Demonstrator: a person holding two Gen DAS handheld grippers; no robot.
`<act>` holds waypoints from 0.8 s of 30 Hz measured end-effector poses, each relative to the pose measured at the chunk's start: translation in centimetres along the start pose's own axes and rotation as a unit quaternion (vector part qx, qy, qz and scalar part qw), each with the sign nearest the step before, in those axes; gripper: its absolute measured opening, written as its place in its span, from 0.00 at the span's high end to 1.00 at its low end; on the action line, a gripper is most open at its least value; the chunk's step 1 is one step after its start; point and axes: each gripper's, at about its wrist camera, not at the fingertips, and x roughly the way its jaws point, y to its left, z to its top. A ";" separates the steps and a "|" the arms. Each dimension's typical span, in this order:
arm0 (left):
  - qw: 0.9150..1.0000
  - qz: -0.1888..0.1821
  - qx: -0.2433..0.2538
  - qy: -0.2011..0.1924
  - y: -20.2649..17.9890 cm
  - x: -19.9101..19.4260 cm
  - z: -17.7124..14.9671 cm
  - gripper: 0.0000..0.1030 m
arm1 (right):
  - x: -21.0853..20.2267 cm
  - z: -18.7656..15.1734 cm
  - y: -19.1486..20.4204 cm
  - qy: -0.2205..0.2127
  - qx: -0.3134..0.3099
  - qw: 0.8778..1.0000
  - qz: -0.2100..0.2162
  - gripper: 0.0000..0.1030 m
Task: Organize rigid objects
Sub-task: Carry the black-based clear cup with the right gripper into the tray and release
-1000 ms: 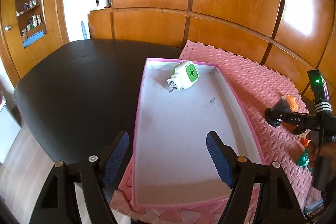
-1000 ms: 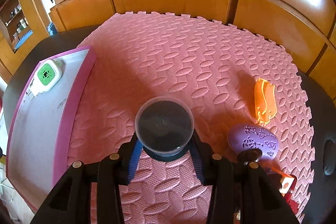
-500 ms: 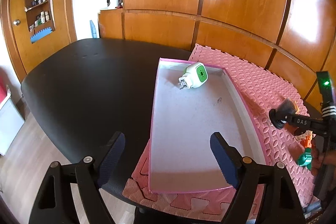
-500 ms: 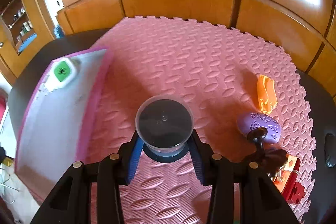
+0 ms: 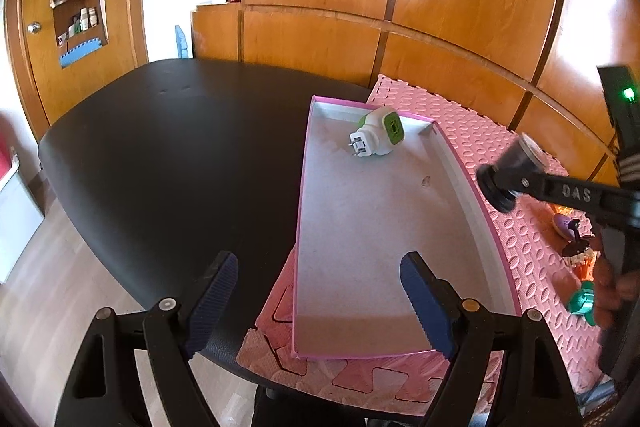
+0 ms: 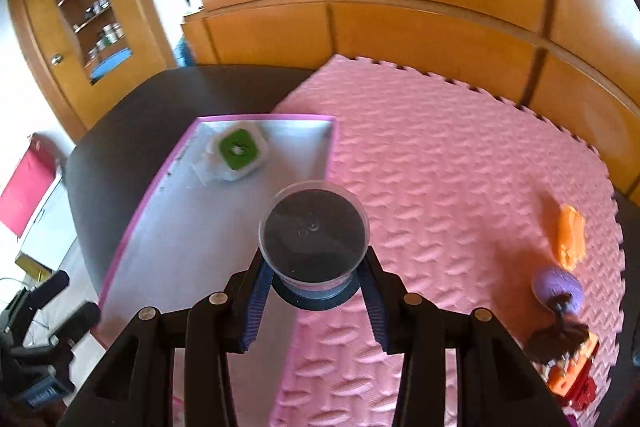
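Right claw [image 6: 314,293] clamped on dark jar [image 6: 314,233], above pink tray [image 5: 400,350] right rim. Left claw [image 5: 320,303] wide, empty, near tray's near end.

One pink-rimmed tray [image 5: 472,187], one green-and-white plug adapter [image 5: 378,137], one clear round container [image 6: 314,233], one orange piece [image 6: 570,237] and one purple oval [image 6: 556,285] are counted; two grippers are seen.

Only a white-green plug [image 5: 376,138] occupies the pink-rimmed tray's [image 5: 498,251] far end.
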 end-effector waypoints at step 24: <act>1.000 0.010 -0.016 0.016 1.2 1.4 -0.3 0.19 | 6.4 3.2 2.6 0.031 -0.026 0.999 -0.010 0.37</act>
